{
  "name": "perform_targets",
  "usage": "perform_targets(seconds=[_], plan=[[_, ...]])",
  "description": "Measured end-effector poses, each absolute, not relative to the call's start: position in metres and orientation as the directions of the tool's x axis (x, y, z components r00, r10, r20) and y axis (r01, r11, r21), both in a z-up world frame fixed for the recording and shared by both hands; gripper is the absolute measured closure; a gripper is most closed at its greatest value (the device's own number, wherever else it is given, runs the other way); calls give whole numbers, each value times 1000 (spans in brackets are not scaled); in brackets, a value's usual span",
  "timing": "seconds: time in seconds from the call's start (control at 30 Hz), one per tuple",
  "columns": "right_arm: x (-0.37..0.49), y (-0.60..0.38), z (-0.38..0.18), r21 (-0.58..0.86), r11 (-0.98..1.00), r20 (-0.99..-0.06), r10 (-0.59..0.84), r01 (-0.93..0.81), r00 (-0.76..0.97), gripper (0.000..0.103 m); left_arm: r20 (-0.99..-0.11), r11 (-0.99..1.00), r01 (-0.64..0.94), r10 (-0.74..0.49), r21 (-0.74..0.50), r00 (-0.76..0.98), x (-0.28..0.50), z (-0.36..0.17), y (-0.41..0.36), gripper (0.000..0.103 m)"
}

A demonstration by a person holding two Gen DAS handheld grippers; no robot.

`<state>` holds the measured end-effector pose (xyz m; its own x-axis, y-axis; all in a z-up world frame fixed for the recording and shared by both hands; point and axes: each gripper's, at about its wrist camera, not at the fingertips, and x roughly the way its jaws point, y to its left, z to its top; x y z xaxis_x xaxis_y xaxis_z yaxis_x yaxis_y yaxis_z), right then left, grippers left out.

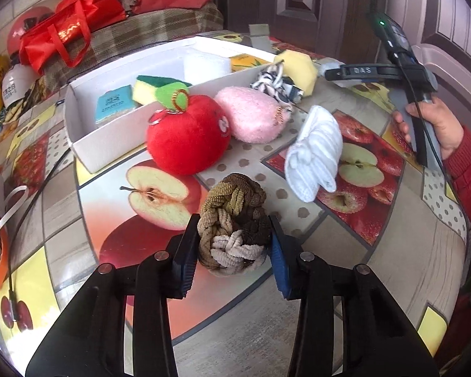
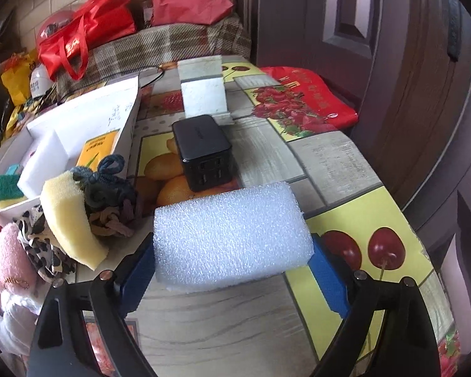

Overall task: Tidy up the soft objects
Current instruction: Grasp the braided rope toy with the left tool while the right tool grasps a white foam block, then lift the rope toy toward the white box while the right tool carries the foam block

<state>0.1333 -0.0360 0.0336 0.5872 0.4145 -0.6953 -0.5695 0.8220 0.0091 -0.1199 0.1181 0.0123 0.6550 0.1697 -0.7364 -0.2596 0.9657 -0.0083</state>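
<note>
— Left wrist view: what sits between the left gripper (image 1: 234, 245) jaws?
— A braided brown rope knot (image 1: 234, 231) on the table (image 1: 361, 270), both pads pressed against its sides. Beyond it lie a red plush apple (image 1: 188, 135) and a white box (image 1: 110, 144).
— And the right gripper (image 2: 232, 270)?
— Its jaws, set wide, flank a white foam block (image 2: 230, 238), apparently touching both ends, near a black charger (image 2: 201, 150).

A black charger block (image 2: 202, 150) sits on the fruit-print table (image 2: 329, 163), near its far edge, just in front of a white stand (image 2: 204, 91). Beyond the far edge, a red bag (image 1: 69, 34) rests on a plaid blanket (image 1: 147, 31). A flat red bag (image 2: 311, 94) lies at the right edge, beside a dark door (image 2: 392, 62).
</note>
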Motion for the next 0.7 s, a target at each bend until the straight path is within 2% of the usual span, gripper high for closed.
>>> perform_targets(seconds=[0.2,0.47,0.53,0.6,0.7], plan=[[129,-58,45,74,852,-617,447,-518,647,12,-637,894,-428,257,-128,727,-153,28,152,63],[100,-67,59,25,843,-496,477,-537,725,12,-438,809,-581,493,-88,752,-194,51,150,63],[90,-68,62,-6,834,-467,485,-551,739,12,-379,787,-615,558,-41,738,-204,56,142,63],[80,-71,64,-26,824,-435,501,-566,748,12,-358,765,-643,594,-25,720,-210,57,142,63],[60,-75,66,-54,807,-393,524,-588,755,12,-372,745,-666,608,-40,702,-213,56,150,63]])
